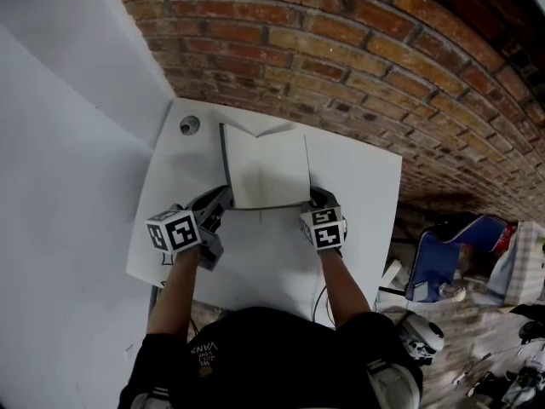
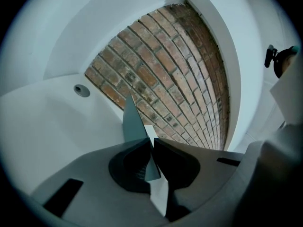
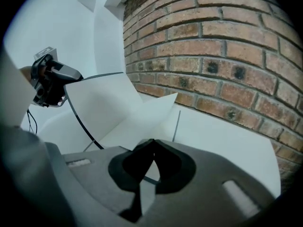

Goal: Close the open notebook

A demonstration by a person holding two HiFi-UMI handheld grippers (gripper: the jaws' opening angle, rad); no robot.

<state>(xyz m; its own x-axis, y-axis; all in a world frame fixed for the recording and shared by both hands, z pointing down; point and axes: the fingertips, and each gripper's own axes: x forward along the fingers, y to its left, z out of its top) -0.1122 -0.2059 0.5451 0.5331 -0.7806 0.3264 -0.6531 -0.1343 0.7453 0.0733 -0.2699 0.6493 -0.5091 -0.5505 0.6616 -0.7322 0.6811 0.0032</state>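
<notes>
Notebook corners hidden inside fingers of left gripper and right gripper; both clamped on covers

Notebook on the table, one gripper at each near corner.

The notebook lies just ahead of both grippers and between them. The left gripper is at its near left corner and the right gripper at its near right corner, each with the notebook's edge pinched between its jaws. The leaf in the left gripper stands up off the table; the leaf ahead of the right gripper lies lower. On the table, ahead and to the left of the left gripper, sits a round fitting. The brick wall rises behind the notebook, beyond both grippers. A panel stands left of the left gripper. Right of the right gripper, off the table, a heap of things lies on the floor.
</notes>
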